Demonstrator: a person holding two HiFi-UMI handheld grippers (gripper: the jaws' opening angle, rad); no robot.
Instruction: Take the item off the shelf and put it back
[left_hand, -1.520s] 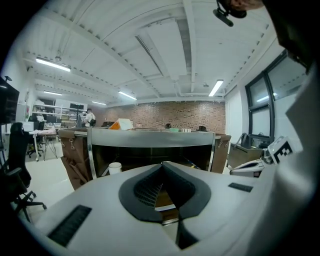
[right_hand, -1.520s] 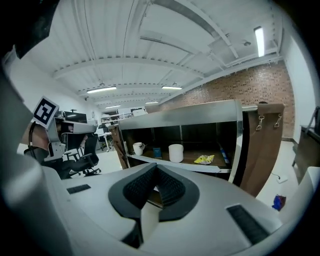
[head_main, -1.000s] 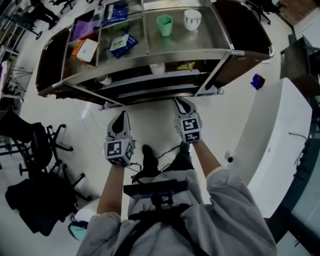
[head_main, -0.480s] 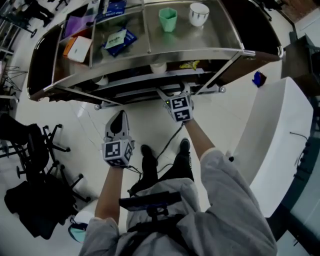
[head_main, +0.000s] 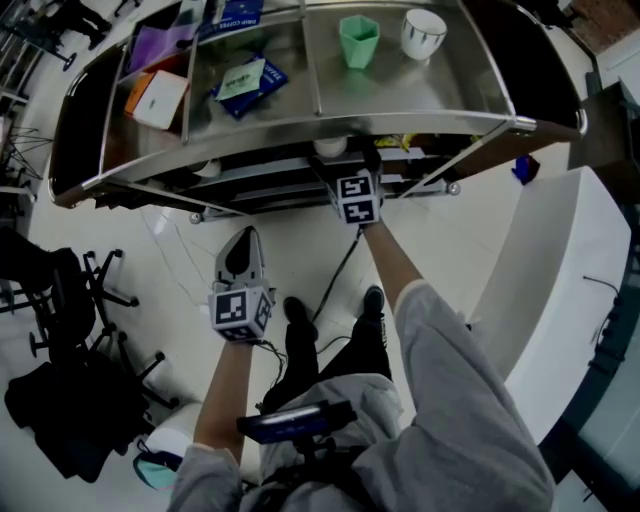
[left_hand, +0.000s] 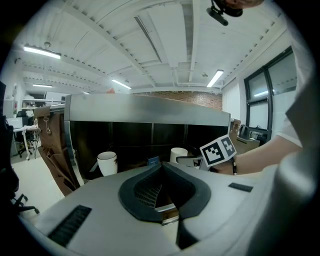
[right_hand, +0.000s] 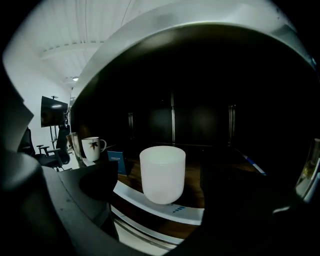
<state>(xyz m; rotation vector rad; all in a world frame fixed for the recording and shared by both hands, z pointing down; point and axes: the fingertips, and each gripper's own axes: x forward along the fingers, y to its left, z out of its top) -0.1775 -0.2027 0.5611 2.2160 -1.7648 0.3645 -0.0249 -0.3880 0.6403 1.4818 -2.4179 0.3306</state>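
A plain white cup (right_hand: 162, 172) stands upright on the dark lower shelf of the steel shelf cart (head_main: 300, 125); it also shows as the white cup (head_main: 330, 147) under the top's edge and the white cup (left_hand: 178, 154) beside the right hand. My right gripper (right_hand: 162, 197) reaches under the steel top, its marker cube (head_main: 357, 197) at the shelf front. Its jaws have just been opening and stand wide, the cup in the gap ahead, pads not touching it. My left gripper (head_main: 240, 262) hangs over the floor, short of the cart, jaws together and empty.
On the lower shelf stand a white mug with a leaf print (right_hand: 92, 147) and a small blue card (right_hand: 117, 161) left of the cup. The top tray carries a green cup (head_main: 358, 40), a white mug (head_main: 423, 33), blue packets (head_main: 245, 82). A white counter (head_main: 560, 290) stands right.
The right gripper has moved forward from over the floor to under the cart's top shelf. The left gripper has sunk slightly and stays over the floor.
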